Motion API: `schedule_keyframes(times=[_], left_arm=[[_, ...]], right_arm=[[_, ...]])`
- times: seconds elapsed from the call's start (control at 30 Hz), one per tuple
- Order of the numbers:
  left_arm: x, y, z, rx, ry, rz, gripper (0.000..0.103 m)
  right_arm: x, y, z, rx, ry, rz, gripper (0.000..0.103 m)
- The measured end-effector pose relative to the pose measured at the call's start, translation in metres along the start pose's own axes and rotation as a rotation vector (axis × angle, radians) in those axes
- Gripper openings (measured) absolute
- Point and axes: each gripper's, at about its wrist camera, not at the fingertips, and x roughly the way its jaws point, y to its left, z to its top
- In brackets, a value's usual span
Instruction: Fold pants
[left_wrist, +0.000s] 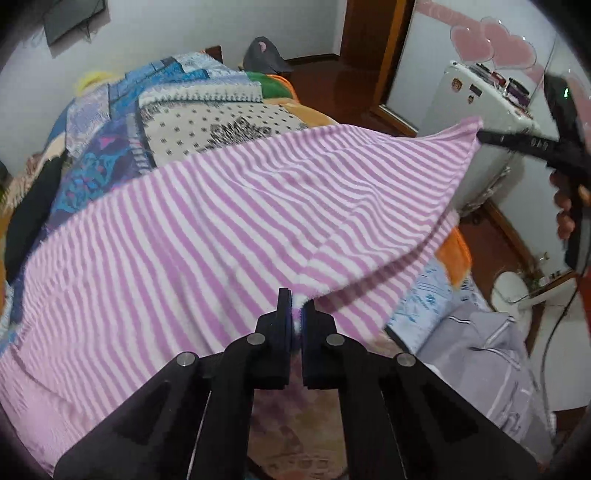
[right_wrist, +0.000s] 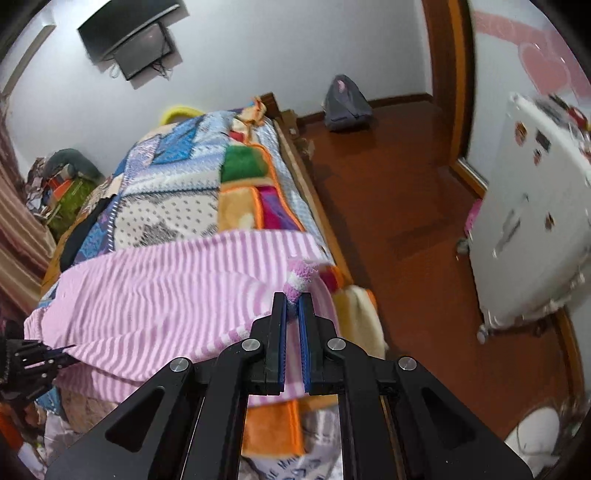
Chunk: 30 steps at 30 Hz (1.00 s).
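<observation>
Both views are evenly and fairly brightly lit by soft indoor light; no lamp or window is seen. Strong fisheye bending is shown, with black vignetting in the corners, heaviest at 7 and 1 o'clock. Motion blur is found toward 3 o'clock in the right wrist view, where the white cabinet (right_wrist: 532, 221) is smeared. A glossy sheen is carried by the wooden floor (right_wrist: 388, 192). In the left wrist view a soft shadow is cast beneath the lifted striped pants (left_wrist: 221, 229), whose near edge is slightly blurred.
</observation>
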Motion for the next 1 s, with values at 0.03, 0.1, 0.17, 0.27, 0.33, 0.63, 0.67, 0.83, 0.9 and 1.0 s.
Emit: schedule_keyframes(times=[0.03, 0.1, 0.17, 0.27, 0.33, 0.63, 0.67, 0.83, 0.9, 1.0], left_arm=[[0.0, -0.002, -0.002, -0.009, 0.003, -0.015, 0.003], [0.002, -0.005, -0.006, -0.017, 0.007, -0.03, 0.003], [0.003, -0.008, -0.01, -0.016, 0.006, -0.03, 0.003], [0.003, -0.008, -0.014, -0.038, 0.003, -0.042, 0.003], [0.002, -0.007, -0.015, -0.052, 0.004, -0.049, 0.003], [-0.032, 0.001, -0.023, -0.073, -0.027, -0.083, 0.006], [-0.041, 0.006, -0.024, -0.079, -0.046, -0.067, 0.008], [-0.087, 0.056, -0.029, -0.148, -0.148, 0.045, 0.008], [-0.105, 0.083, -0.034, -0.188, -0.179, 0.099, 0.008], [-0.129, 0.131, -0.045, -0.269, -0.207, 0.165, 0.015]], right_arm=[[0.002, -0.005, -0.003, 0.012, 0.008, -0.005, 0.005], [0.008, -0.014, -0.012, 0.036, 0.025, -0.023, 0.004], [0.015, -0.024, -0.02, 0.062, 0.045, -0.041, 0.004], [0.023, -0.035, -0.031, 0.085, 0.069, -0.07, 0.004], [0.029, -0.042, -0.039, 0.098, 0.093, -0.094, 0.004], [0.013, 0.002, -0.028, -0.031, 0.064, -0.109, 0.005], [0.011, 0.009, -0.026, -0.048, 0.06, -0.1, 0.005], [-0.002, 0.071, -0.009, -0.168, 0.023, -0.025, 0.006], [-0.005, 0.106, -0.001, -0.222, 0.004, 0.018, 0.008], [-0.004, 0.146, 0.006, -0.268, -0.018, 0.082, 0.017]])
